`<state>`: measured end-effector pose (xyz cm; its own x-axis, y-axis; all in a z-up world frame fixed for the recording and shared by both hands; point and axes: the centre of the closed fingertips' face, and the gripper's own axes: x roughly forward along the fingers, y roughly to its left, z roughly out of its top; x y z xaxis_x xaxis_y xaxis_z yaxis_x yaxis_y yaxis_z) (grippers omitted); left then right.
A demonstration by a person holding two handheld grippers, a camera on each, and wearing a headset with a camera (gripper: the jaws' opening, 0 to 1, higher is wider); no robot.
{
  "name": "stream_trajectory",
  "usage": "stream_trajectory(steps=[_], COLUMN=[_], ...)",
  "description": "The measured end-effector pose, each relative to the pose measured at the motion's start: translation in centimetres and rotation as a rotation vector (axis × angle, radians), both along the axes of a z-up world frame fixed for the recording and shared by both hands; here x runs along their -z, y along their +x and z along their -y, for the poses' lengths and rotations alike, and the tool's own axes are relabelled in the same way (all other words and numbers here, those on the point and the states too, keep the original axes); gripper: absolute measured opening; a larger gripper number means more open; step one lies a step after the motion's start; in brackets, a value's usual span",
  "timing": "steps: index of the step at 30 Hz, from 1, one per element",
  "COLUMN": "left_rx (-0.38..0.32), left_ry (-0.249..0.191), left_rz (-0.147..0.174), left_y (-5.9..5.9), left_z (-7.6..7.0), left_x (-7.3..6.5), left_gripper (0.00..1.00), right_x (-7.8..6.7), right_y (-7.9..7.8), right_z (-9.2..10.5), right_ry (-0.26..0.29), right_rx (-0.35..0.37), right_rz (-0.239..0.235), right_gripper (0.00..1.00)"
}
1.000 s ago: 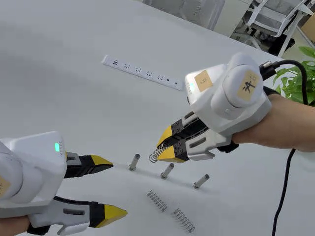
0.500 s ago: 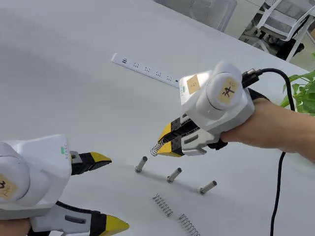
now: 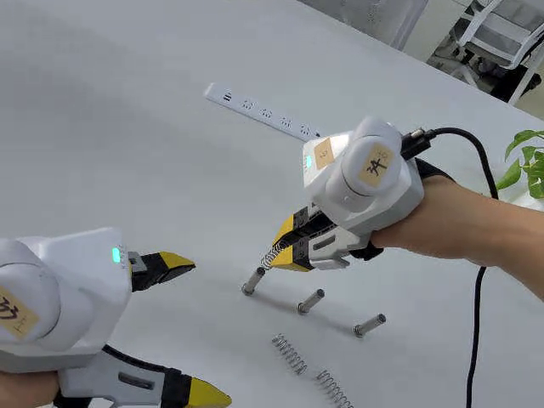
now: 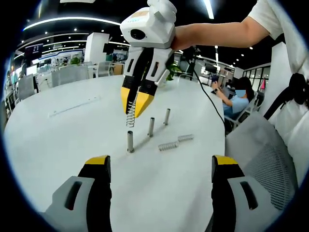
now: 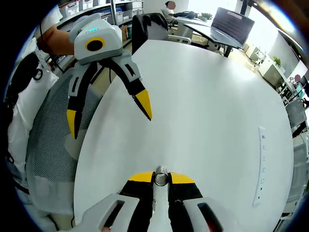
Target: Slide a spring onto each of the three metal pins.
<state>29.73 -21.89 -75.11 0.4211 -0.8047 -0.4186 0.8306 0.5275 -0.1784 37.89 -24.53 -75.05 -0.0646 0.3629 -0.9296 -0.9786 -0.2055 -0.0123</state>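
Observation:
Three short metal pins stand in a row on the white table: the left pin [image 3: 253, 280] [image 4: 130, 141], the middle pin [image 3: 311, 301] [image 4: 151, 126] and the right pin [image 3: 370, 325] [image 4: 167, 116]. My right gripper [image 3: 283, 246] [image 4: 135, 105] [image 5: 161, 180] is shut on a spring [image 3: 272, 253] [image 4: 130, 116] [image 5: 161, 176], which hangs from its tips just above the left pin's top. Two more springs [image 3: 290, 354] [image 3: 334, 388] [image 4: 168, 145] lie near the pins. My left gripper [image 3: 200, 331] [image 4: 161, 162] [image 5: 110, 118] is open, left of the pins, holding nothing.
A white power strip [image 3: 263, 112] [image 4: 75, 106] [image 5: 260, 164] lies farther back on the table. A black cable [image 3: 476, 280] trails from the right gripper past the right pin. A green plant [image 3: 527, 170] and office chairs stand beyond the table's far edge.
The right gripper has carried the spring left, from beside the left pin to just over its top. The head camera shifted. The left gripper stayed open in about the same place.

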Motion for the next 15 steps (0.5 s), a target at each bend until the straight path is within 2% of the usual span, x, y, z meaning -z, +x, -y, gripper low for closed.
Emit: stream_trajectory(steps=[3,15], left_rx=[-0.006,-0.006], left_ry=[0.002,-0.006], left_rz=[0.000,-0.006], left_y=[0.1,0.1], left_z=[0.0,0.2], left_x=[0.1,0.3], left_gripper=[0.88,0.88], right_x=[0.2,1.2], right_y=[0.0,-0.1], right_z=[0.0,0.0], right_ry=[-0.004,-0.017], right_rx=[-0.001,-0.002], right_rz=[-0.002,-0.016], right_gripper=[0.07,0.07])
